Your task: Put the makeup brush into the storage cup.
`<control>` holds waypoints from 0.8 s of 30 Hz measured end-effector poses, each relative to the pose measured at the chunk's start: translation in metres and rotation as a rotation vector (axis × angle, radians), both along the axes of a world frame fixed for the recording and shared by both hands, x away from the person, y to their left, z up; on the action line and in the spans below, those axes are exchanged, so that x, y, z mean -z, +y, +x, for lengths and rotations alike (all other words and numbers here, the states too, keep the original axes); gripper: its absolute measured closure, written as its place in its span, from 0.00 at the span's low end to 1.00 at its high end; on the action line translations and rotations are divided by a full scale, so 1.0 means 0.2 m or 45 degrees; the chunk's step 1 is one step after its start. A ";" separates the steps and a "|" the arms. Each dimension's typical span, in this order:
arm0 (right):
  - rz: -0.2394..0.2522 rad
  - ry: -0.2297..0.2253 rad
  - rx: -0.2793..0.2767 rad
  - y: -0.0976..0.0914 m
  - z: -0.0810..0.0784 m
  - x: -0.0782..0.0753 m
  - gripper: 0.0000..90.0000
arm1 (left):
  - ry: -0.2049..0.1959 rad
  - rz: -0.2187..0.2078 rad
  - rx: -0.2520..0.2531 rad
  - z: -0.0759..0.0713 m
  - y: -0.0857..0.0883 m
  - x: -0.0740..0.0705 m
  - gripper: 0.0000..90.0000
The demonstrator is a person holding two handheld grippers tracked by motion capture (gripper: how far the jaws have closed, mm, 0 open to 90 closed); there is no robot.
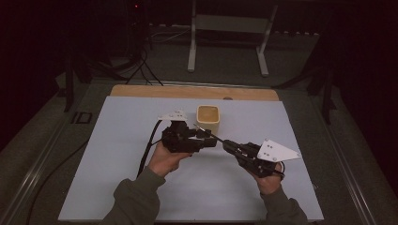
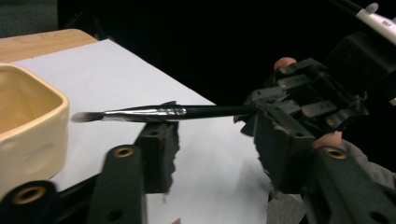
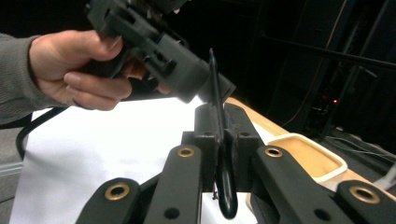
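A thin black brush (image 2: pixel 187 111) with a silver ferrule and dark bristles is clamped by its handle in my right gripper (image 3: pixel 223 135), which is shut on it. The bristle end points toward a cream square cup (image 1: pixel 208 118). My left gripper (image 2: pixel 219 149) is open. Its jaws stand well apart just under the brush shaft, and the pads (image 2: pixel 159 149) do not press on it. In the high view the left gripper (image 1: pixel 210 139) and right gripper (image 1: pixel 230 145) meet tip to tip in front of the cup, with the brush (image 1: pixel 201 128) slanting up to the left.
A white sheet (image 1: pixel 141 187) covers the table, and a wooden edge (image 1: pixel 187 91) shows at the back. The cup (image 3: pixel 308 161) sits near that back edge. A black cable (image 1: pixel 148 150) trails from the left gripper. A metal stand (image 1: pixel 230 28) rises behind the table.
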State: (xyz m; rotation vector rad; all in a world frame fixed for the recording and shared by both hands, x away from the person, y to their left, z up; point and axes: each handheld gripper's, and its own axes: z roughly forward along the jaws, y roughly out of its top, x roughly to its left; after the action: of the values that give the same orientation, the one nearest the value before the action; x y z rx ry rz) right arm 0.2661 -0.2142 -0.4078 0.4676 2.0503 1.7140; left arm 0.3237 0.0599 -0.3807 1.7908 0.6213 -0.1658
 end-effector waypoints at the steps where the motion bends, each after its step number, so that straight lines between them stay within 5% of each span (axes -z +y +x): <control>1: -0.003 0.003 -0.006 0.00 0.00 0.01 0.93 | 0.000 -0.009 0.003 0.00 0.00 0.00 0.61; 8: -0.085 0.015 -0.017 0.05 0.01 0.04 0.90 | -0.014 -0.044 0.016 -0.01 0.01 -0.01 0.85; 12: -0.133 0.086 -0.008 0.07 0.03 0.07 0.58 | -0.043 -0.033 -0.024 -0.01 0.02 -0.02 0.95; 18: -0.172 0.102 -0.017 0.10 0.04 0.09 0.88 | -0.055 -0.004 -0.016 -0.01 0.01 -0.01 0.96; 24: -0.166 0.092 -0.017 0.10 0.04 0.09 0.84 | -0.066 0.000 -0.039 -0.02 0.00 0.00 0.96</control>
State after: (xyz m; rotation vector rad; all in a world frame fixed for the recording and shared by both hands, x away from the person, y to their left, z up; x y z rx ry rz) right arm 0.2737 -0.1934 -0.4256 0.4816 2.2046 1.5794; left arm 0.3206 0.0603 -0.3805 1.7789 0.6112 -0.0984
